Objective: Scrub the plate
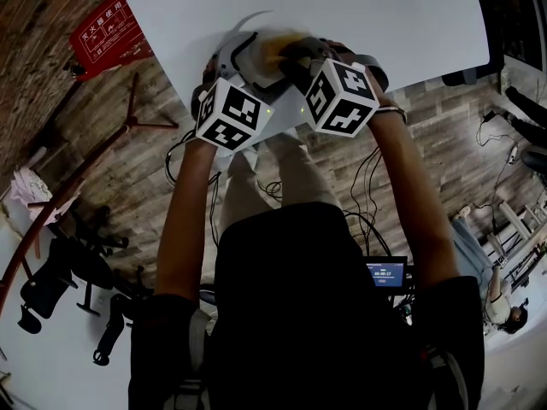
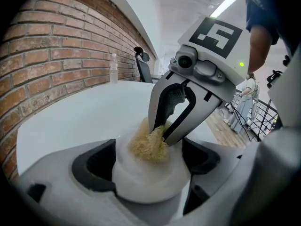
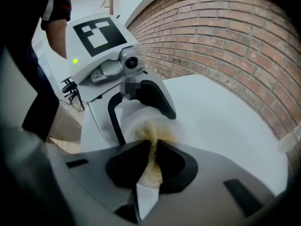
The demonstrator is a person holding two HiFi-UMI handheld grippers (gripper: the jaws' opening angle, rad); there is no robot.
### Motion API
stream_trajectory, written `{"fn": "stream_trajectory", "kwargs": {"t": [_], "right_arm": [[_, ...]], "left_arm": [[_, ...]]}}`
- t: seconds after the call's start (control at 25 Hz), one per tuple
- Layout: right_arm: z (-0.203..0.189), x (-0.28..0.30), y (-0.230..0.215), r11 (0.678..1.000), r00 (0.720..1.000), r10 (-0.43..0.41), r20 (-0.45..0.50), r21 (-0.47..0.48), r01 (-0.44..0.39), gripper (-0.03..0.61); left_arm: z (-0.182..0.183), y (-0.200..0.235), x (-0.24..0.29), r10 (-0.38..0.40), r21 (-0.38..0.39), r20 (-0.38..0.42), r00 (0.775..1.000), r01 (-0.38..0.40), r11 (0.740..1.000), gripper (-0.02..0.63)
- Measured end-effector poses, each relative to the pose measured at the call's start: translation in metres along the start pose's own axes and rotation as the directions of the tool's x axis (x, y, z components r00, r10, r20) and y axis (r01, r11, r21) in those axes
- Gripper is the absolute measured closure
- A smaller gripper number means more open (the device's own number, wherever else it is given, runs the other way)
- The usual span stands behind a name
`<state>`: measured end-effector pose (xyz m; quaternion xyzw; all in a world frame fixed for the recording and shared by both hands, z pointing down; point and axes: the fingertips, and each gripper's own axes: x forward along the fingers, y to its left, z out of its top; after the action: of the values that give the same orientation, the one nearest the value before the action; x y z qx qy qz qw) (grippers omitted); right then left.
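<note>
The person point(image 1: 301, 229) wears a black short-sleeved shirt point(image 1: 295, 314), beige trousers point(image 1: 295, 173) and a thin band point(image 1: 391, 113) on the right wrist.

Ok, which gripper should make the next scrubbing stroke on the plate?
The right gripper. Its jaws are shut on the tan scrub pad, which is already pressed against the plate. The left gripper is clamped on the plate, so it is probably better used as the steady holder.

A red sign point(image 1: 109, 31) beside the brick wall carries white Chinese characters, too small to read with certainty. A small screen point(image 1: 386, 273) shows pale digits, illegible. The cubes on the left tool point(image 3: 139, 114) and the right tool point(image 2: 160, 134) bear black-and-white square markers without letters.
</note>
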<state>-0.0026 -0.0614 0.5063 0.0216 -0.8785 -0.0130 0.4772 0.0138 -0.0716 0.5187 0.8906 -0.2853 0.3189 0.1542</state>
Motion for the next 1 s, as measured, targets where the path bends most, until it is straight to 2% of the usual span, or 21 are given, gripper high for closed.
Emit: {"fn": "stream_trajectory", "kwargs": {"t": [0.4, 1.0], "right_arm": [[0.007, 0.001, 0.000, 0.996, 0.996, 0.081, 0.029, 0.034, -0.082, 0.525], [0.023, 0.009, 0.005, 0.987, 0.986, 0.161, 0.040, 0.010, -0.161, 0.525]], "left_arm": [[0.000, 0.000, 0.000, 0.002, 0.000, 0.000, 1.000, -0.002, 1.000, 0.192], [0.001, 0.001, 0.000, 0.002, 0.000, -0.001, 1.000, -0.002, 1.000, 0.192]]}}
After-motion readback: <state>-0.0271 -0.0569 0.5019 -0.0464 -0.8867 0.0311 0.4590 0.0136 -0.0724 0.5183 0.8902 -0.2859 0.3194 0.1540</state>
